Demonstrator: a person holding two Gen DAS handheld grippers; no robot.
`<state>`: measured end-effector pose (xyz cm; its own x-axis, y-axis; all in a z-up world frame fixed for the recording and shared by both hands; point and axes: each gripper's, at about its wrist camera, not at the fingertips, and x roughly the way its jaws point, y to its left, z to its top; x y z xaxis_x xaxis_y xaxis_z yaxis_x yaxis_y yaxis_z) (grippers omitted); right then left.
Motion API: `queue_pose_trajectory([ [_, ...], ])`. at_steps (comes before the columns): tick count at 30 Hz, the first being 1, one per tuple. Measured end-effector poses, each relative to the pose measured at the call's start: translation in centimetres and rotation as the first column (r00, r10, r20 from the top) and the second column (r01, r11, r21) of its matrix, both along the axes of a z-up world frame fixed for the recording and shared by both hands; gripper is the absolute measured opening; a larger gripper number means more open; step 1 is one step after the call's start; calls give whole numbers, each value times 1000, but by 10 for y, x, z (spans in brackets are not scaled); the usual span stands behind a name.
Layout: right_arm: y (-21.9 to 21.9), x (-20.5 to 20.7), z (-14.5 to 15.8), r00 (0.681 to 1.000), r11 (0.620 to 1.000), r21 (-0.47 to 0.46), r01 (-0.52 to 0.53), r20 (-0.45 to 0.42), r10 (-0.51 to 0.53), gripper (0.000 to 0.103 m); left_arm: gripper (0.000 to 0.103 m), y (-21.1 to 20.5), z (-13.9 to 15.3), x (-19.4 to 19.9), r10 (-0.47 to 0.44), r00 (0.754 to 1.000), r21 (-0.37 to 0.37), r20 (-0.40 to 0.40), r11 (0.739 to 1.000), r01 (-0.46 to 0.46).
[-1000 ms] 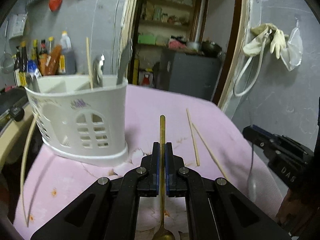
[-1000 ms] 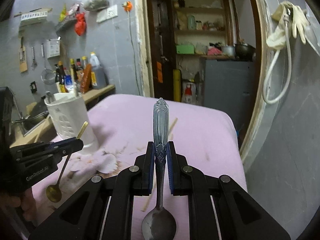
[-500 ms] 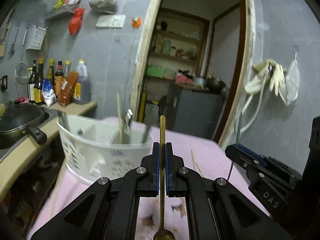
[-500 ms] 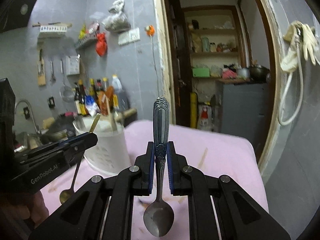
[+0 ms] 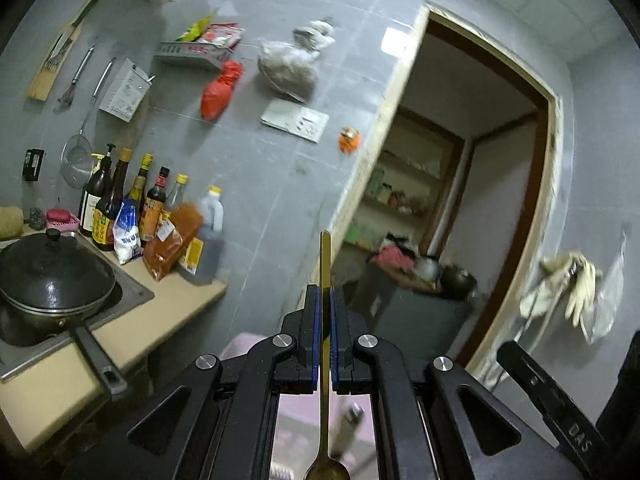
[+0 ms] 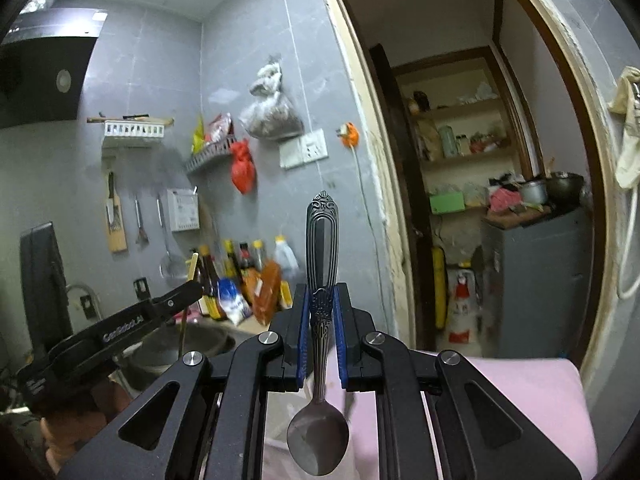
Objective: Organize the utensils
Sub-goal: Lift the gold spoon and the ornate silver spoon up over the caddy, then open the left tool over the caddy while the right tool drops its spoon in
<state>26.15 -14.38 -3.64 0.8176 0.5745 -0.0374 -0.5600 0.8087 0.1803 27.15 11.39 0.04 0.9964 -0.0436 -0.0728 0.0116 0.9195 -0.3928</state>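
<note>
My left gripper (image 5: 325, 300) is shut on a thin gold spoon (image 5: 325, 258); the handle sticks up past the blue pads and the bowl hangs below. In the right wrist view, my right gripper (image 6: 322, 300) is shut on a silver spoon (image 6: 322, 240) with an ornate handle, bowl (image 6: 318, 440) toward the camera. Both grippers are held high above the pink-covered table (image 6: 520, 392). The left gripper (image 6: 132, 324) shows at the left of the right wrist view, held by a hand (image 6: 68, 432). A blurred utensil tip (image 5: 348, 426) shows beneath the left gripper. The holder is hidden.
A lidded black wok (image 5: 52, 280) sits in the counter at the left, with sauce bottles (image 5: 152, 208) behind it. Racks and hanging tools line the grey wall. An open doorway leads to shelves and a grey cabinet (image 6: 536, 280). Gloves (image 5: 568, 284) hang at the right.
Both grippers have risen and now point level at the wall. The white utensil holder and most of the pink table have dropped below both views. Each spoon stays gripped.
</note>
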Motion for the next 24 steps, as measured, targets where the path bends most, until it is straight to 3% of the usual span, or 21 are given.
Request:
queue_pose_trajectory([
  [4,17,6,-10,999,1000,2,30,20,-30,9,2,25,-9,17,0,1000,-38,19,999,0],
  [11,45,12,-37,996,992,-101,71,52,-66,9,2,42,-37,39,38,999,-85,13,996,-36],
  [17,54,19,-56,996,988,-132,81,41,-77,9,2,33,-59,43,100,994,1,44,995,-100],
  [24,56,20,-69,997,985,-154,72,16,-71,9,2,19,-74,41,97,993,83,72,991,-103],
])
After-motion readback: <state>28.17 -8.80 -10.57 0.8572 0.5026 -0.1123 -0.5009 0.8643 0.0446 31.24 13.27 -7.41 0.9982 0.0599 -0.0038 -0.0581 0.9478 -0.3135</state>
